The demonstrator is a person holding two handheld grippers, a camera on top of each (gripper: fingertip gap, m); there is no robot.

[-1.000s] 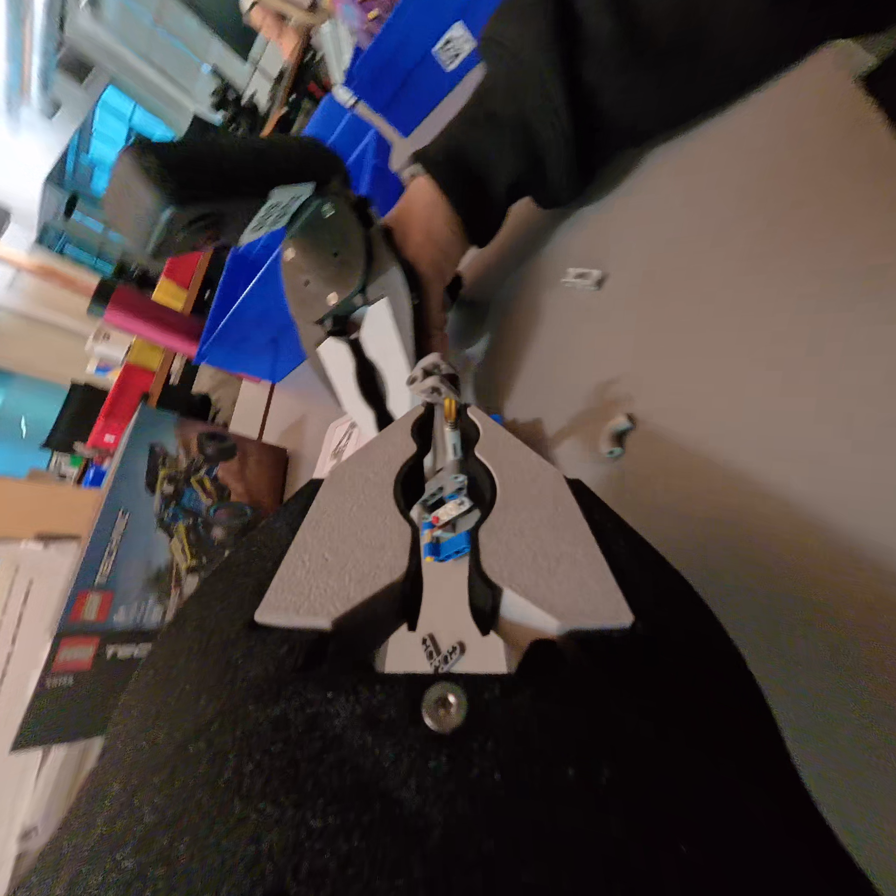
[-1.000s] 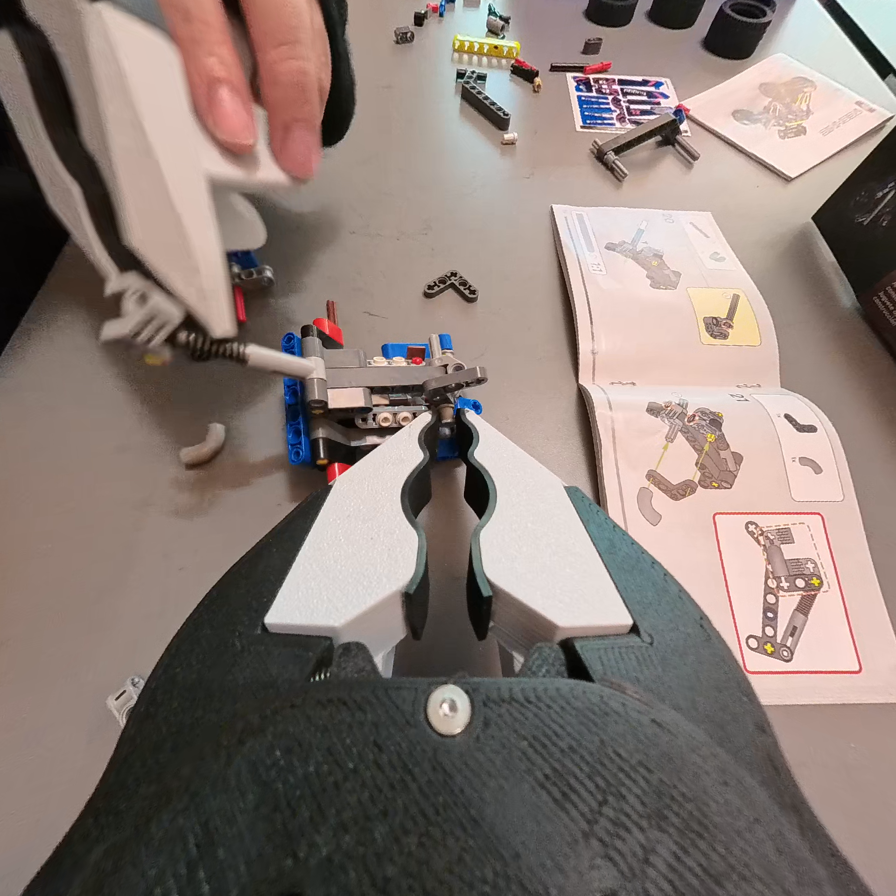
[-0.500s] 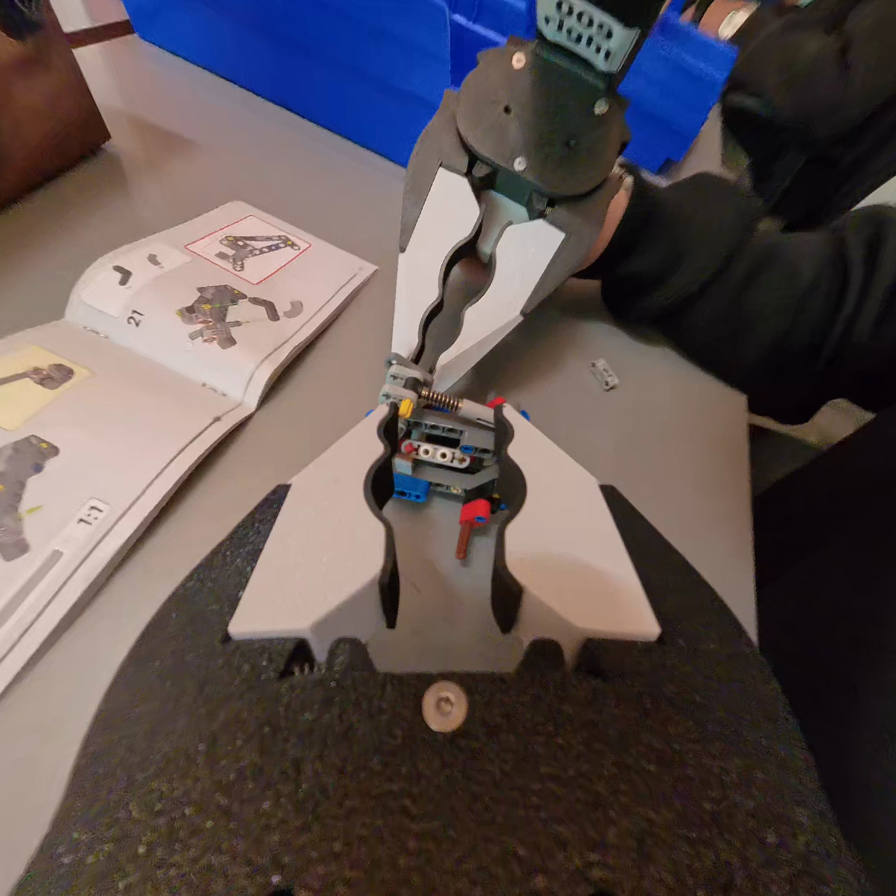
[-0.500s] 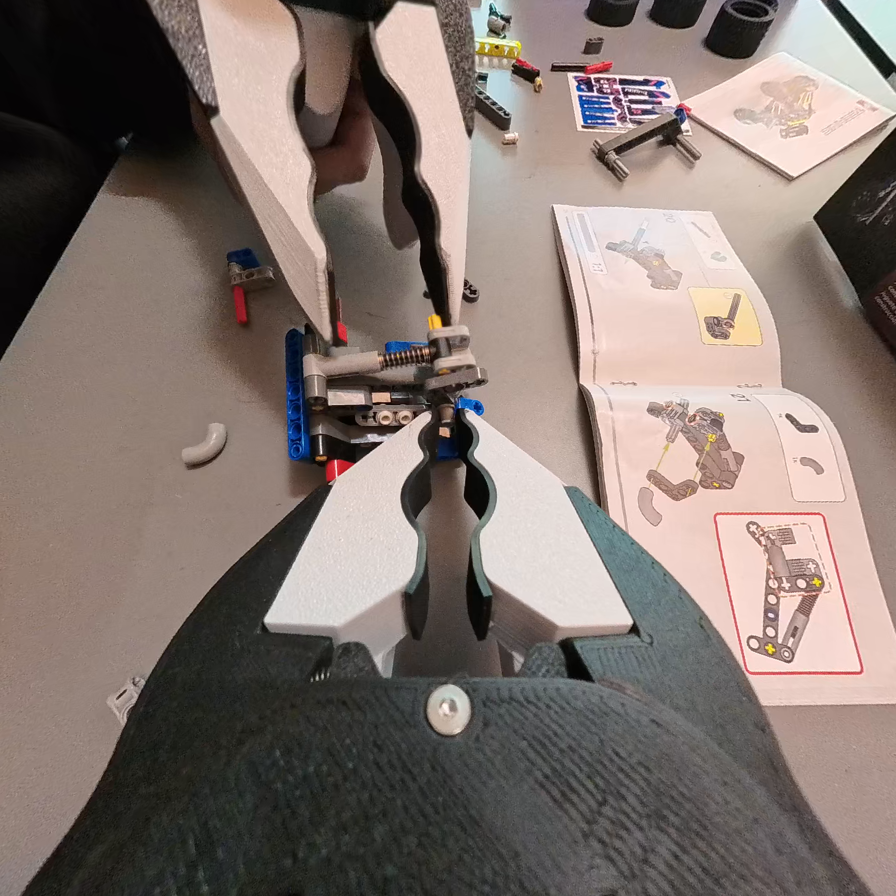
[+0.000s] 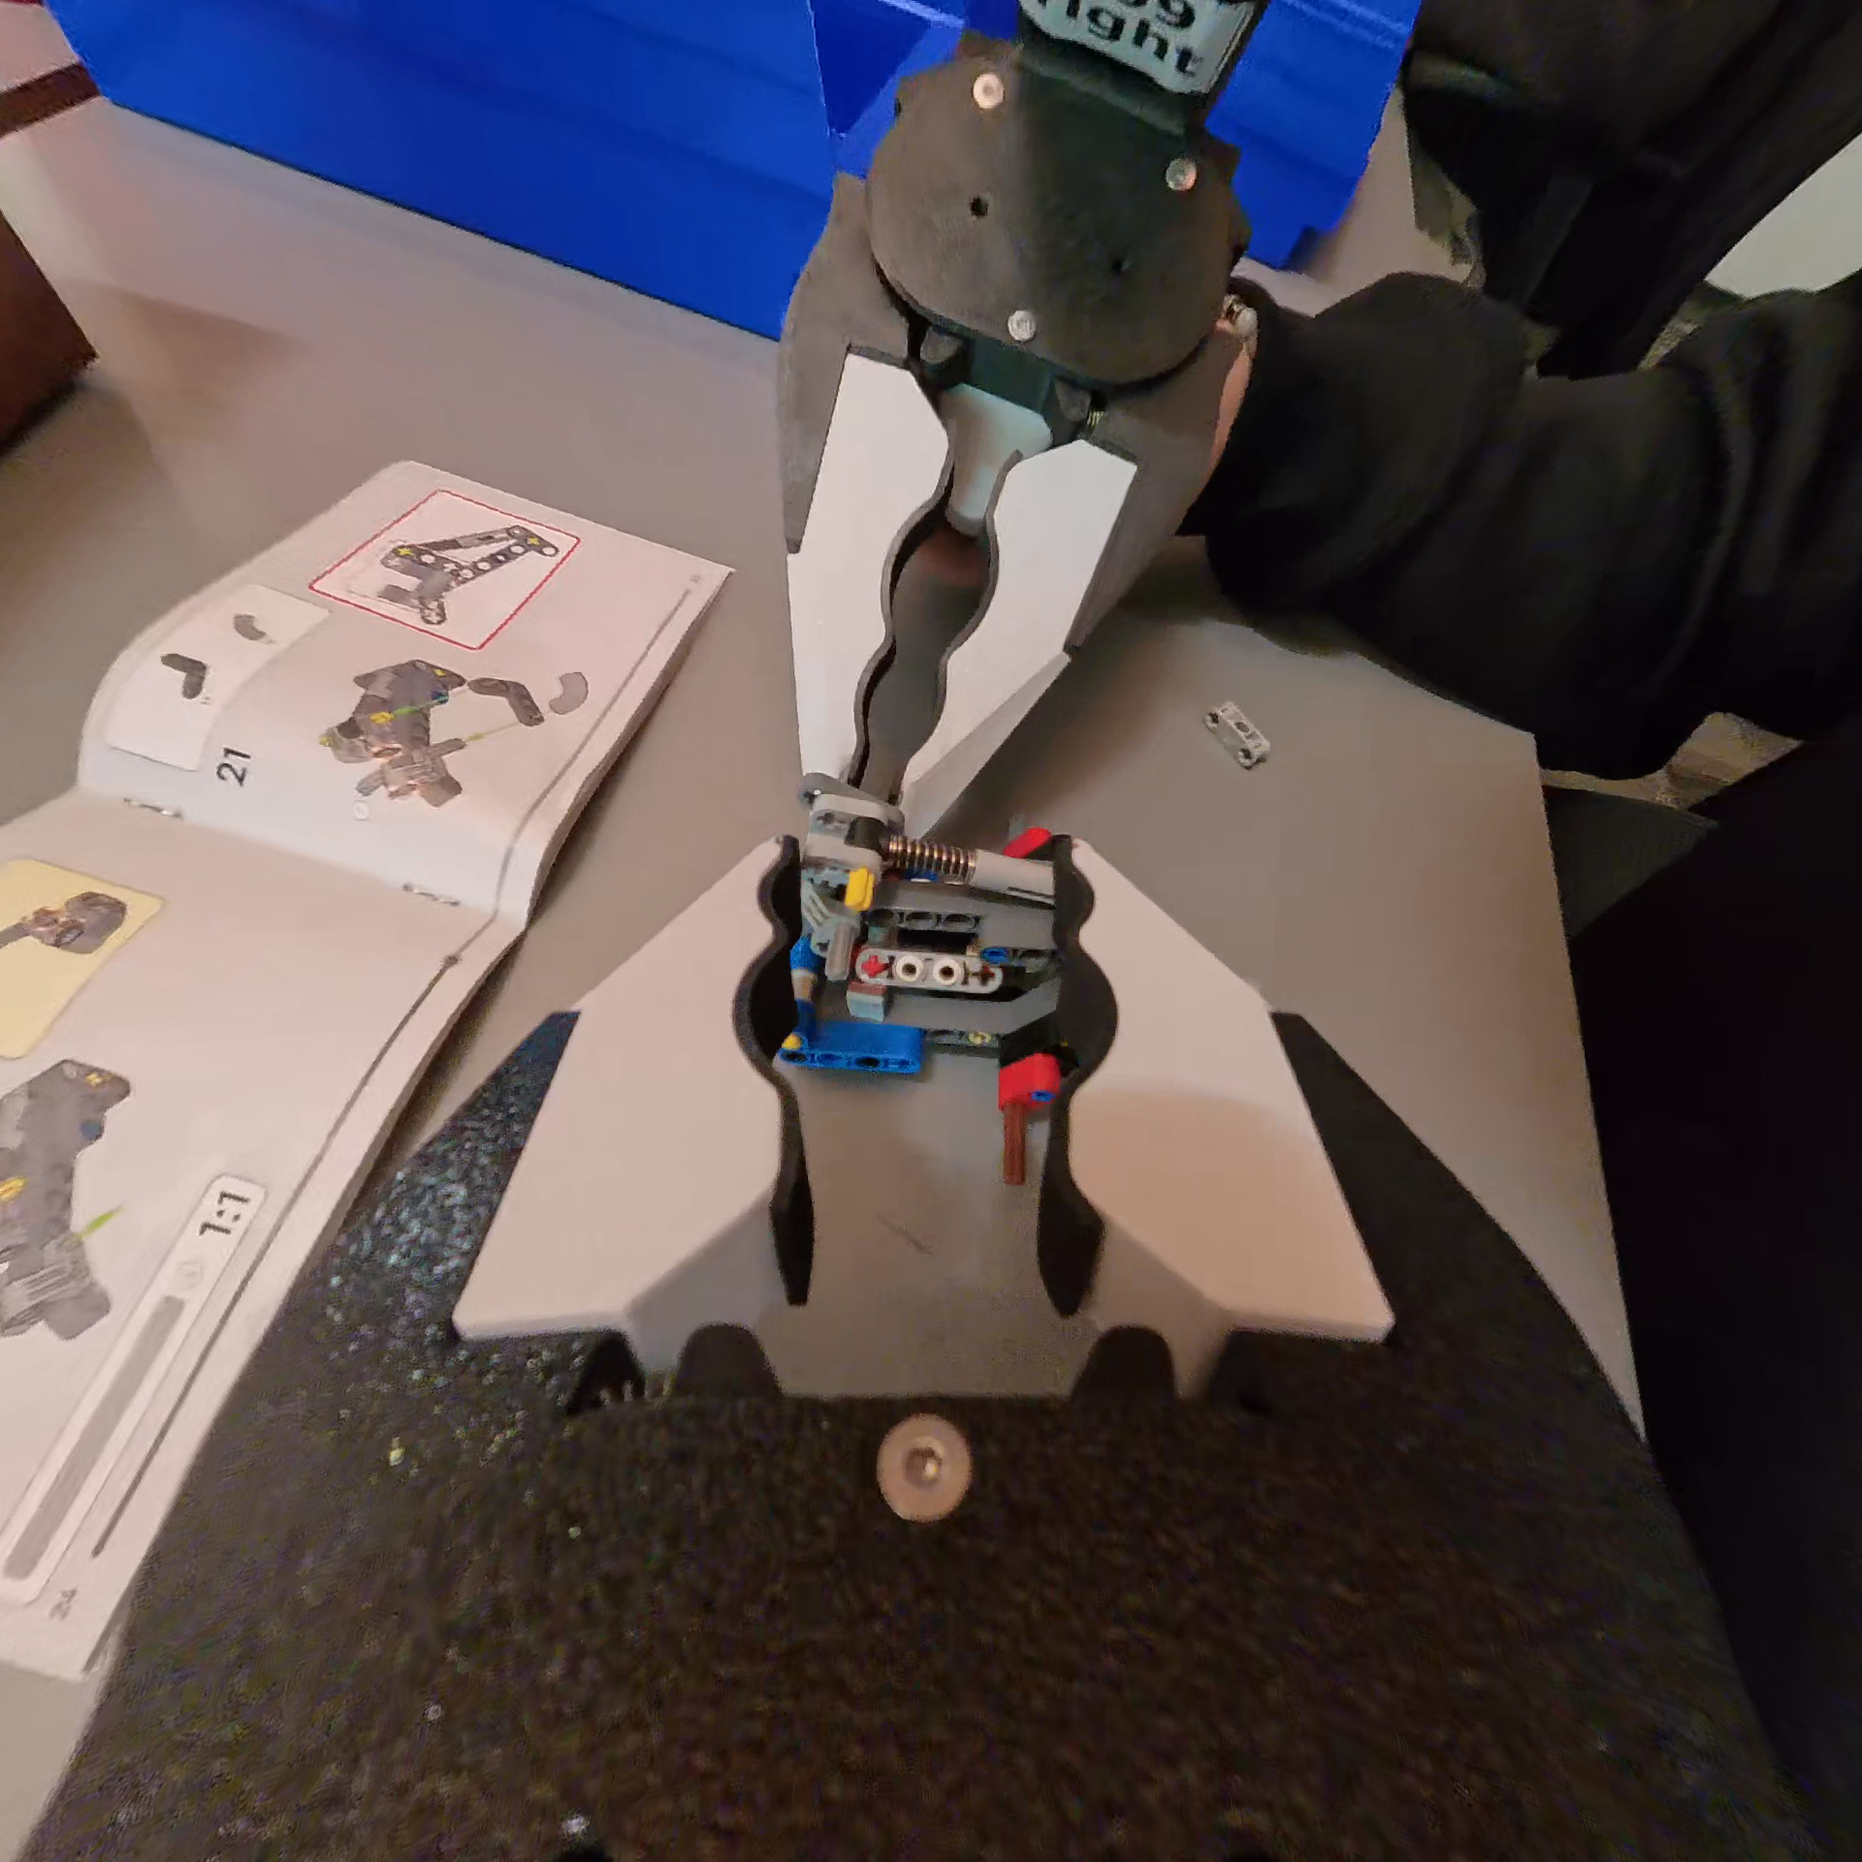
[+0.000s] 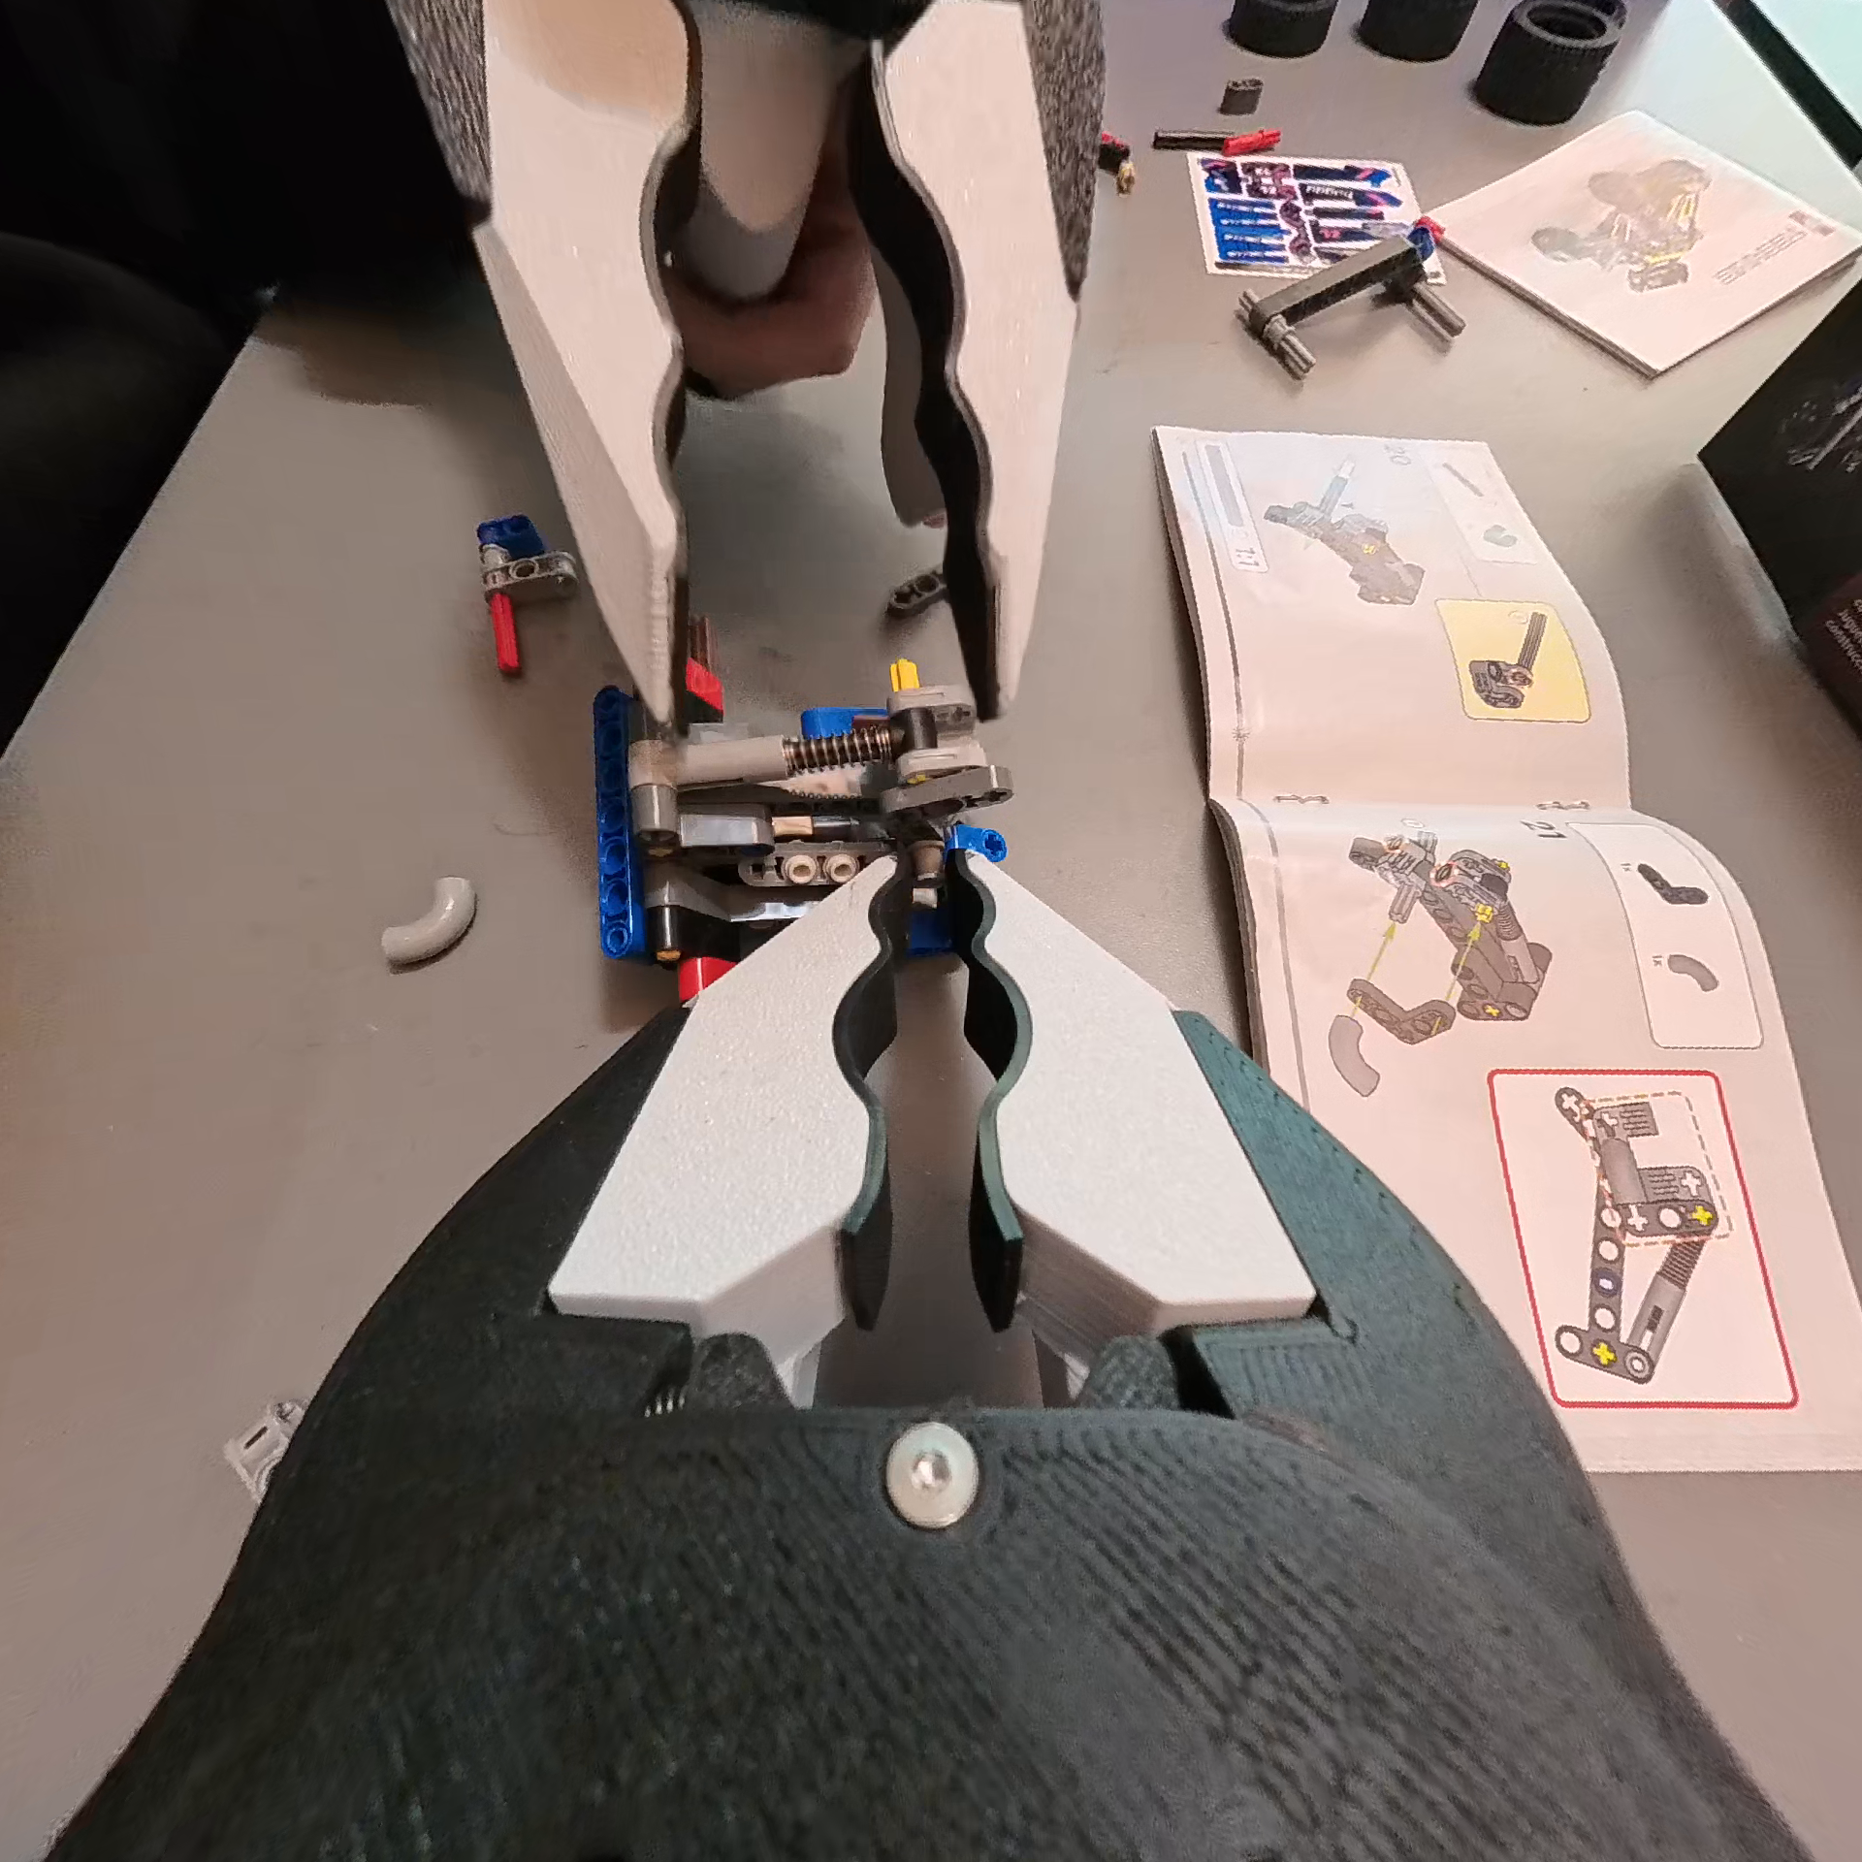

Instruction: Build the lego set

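Note:
A small brick assembly [image 6: 766,806] of grey, blue and red parts lies on the grey table [image 6: 252,1108]. A grey spring shock absorber [image 6: 836,751] lies across its top. My right gripper [image 6: 922,872] is shut on a small pin at the assembly's near right corner; it also shows in the left wrist view [image 5: 872,781]. My left gripper [image 5: 922,856] is open and comes down over the assembly [image 5: 937,967], one finger at each end of the shock absorber [image 5: 932,861]. The right wrist view shows its fingertips [image 6: 655,695] there. A thin gap shows at one pad.
An open instruction booklet [image 6: 1461,907] lies right of the assembly. Loose parts lie around: a curved grey piece [image 6: 428,917], a blue-red-grey piece [image 6: 519,574], a dark beam with pins [image 6: 1350,292], a sticker sheet [image 6: 1300,212], black tyres [image 6: 1542,50]. Blue bins [image 5: 504,131] stand behind.
A second ago my left gripper was shut on the shock absorber in the air. It brought it onto the assembly, opened, and now straddles it. My right gripper has not moved.

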